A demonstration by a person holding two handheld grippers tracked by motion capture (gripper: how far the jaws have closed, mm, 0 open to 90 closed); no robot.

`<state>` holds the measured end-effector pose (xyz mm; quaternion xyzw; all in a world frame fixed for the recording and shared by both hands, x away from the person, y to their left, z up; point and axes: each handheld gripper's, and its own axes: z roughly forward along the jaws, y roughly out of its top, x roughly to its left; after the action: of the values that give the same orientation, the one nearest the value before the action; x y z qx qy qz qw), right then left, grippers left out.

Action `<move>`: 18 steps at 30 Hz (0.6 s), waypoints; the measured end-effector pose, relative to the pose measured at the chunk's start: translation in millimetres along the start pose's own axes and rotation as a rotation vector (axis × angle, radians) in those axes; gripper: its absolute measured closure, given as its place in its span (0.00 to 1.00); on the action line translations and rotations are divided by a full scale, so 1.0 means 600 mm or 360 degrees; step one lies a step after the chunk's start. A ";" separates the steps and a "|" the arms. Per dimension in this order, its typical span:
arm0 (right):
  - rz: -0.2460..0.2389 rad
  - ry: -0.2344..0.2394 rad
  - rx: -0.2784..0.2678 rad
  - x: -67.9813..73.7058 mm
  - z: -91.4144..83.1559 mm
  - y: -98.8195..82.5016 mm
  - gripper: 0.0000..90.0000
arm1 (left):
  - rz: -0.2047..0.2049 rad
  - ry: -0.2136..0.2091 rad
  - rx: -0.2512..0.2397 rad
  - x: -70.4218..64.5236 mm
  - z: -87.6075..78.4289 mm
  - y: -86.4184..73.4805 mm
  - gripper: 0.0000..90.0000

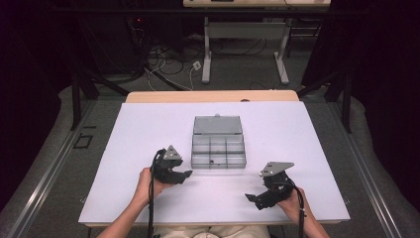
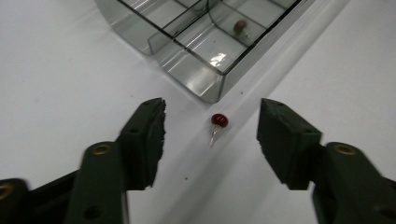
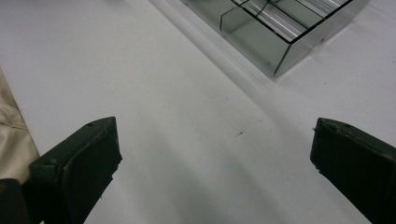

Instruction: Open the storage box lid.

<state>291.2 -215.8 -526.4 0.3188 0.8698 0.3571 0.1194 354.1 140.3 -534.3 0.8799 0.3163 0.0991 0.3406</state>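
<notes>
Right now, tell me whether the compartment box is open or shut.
Open: the compartment box has its lid flipped back flat behind it, dividers exposed.

red bead [image 2: 219, 120] | smoky clear box [image 2: 205, 79] | white table [image 2: 56, 93] (black tools)

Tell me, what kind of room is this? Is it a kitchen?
Not a kitchen. It looks like a lab or workshop for recording hand work: a white table holding a clear compartment box, loose cables on the floor behind, dark curtains around, and a claw tool in each hand.
</notes>
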 end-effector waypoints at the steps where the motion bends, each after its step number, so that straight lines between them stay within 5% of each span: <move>1: 0.0001 0.0001 0.0004 0.000 0.001 0.000 0.01 | 0.0010 0.0004 -0.0018 0.001 0.006 -0.001 0.53; 9: 0.0009 0.0004 0.0012 0.000 0.003 -0.001 0.01 | 0.0014 -0.0049 0.0020 0.006 0.024 -0.004 0.71; 18: 0.0008 0.0016 0.0017 0.000 0.005 -0.001 0.01 | -0.0016 -0.0071 0.0016 0.008 0.035 -0.009 0.73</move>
<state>292.2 -214.8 -528.8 0.3198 0.8715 0.3544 0.1124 363.5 135.3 -554.1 0.8819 0.3135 0.0763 0.3436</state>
